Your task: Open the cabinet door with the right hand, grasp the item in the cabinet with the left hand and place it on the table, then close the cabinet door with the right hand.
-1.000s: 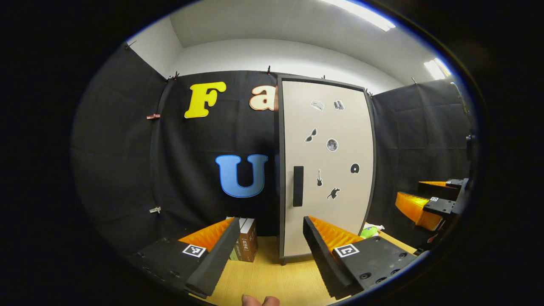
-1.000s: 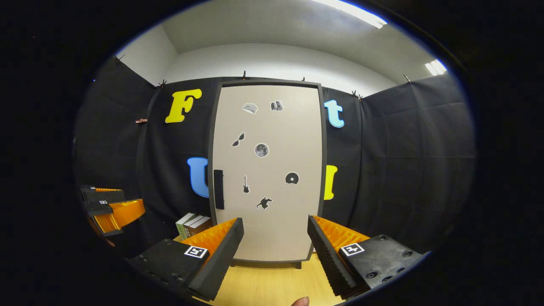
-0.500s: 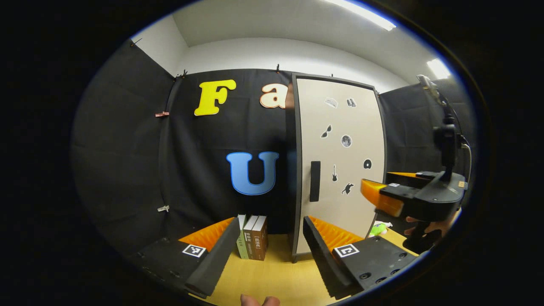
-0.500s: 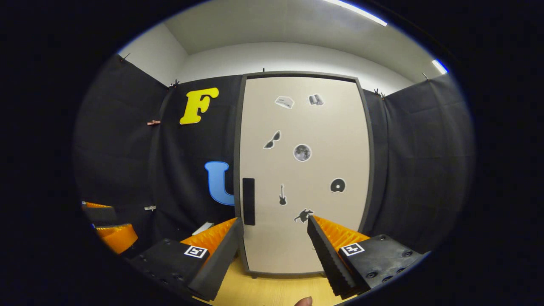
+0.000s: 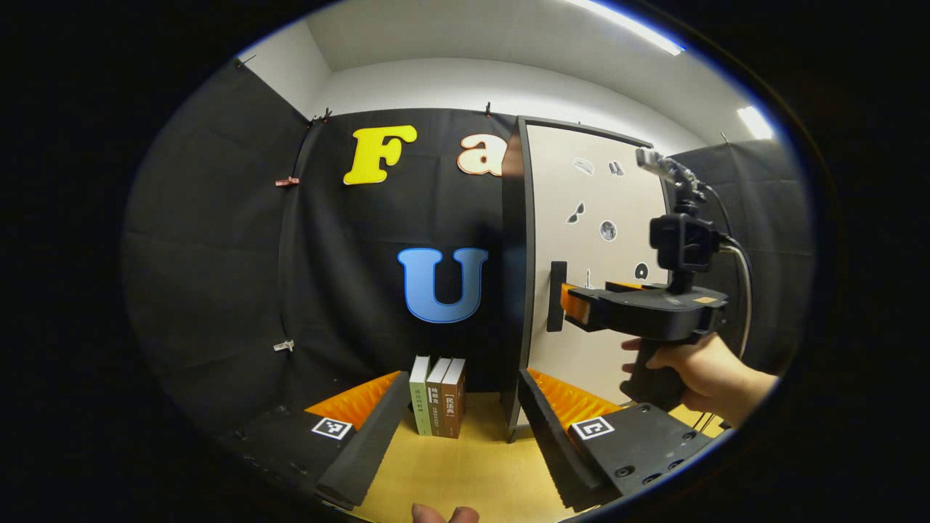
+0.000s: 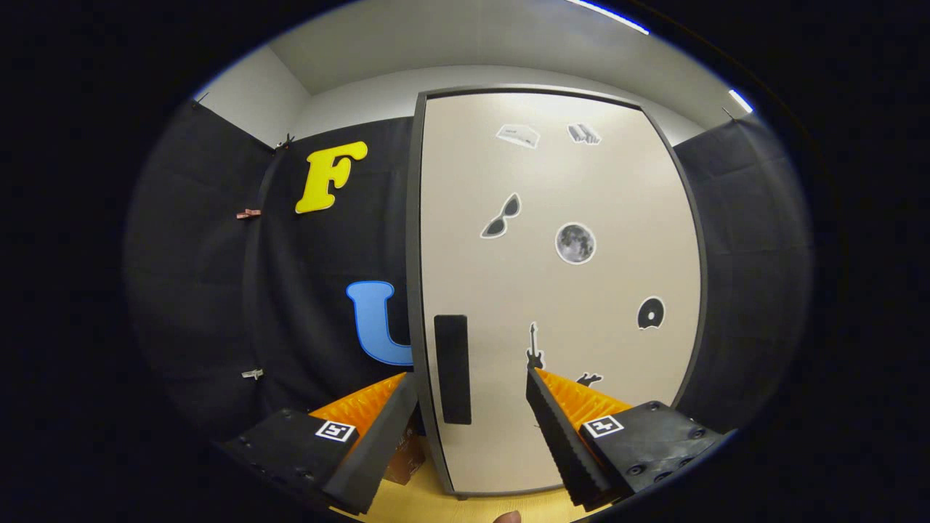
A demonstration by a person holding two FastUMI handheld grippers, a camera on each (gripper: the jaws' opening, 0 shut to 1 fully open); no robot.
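Black cloth booth wall (image 5: 218,240) fills left/centre under white ceiling (image 5: 472,36); the closed beige cabinet door (image 6: 559,290) w/ stickers, black handle (image 6: 453,367) lower centre, stands on wood table (image 5: 465,465). Three books (image 5: 438,396) upright bottom centre, just left of cabinet. Right gripper (image 6: 468,428) spread wide, handle btwn fingers, untouched; left gripper (image 5: 459,428) also agape, empty; item inside hidden.

The left gripper view looks from farther back, over the table (image 5: 472,465), with the cabinet door (image 5: 592,290) at 2 o'clock. The right gripper view faces the same cabinet door (image 6: 567,290) near, head-on, its handle (image 6: 452,368) at 6 o'clock.
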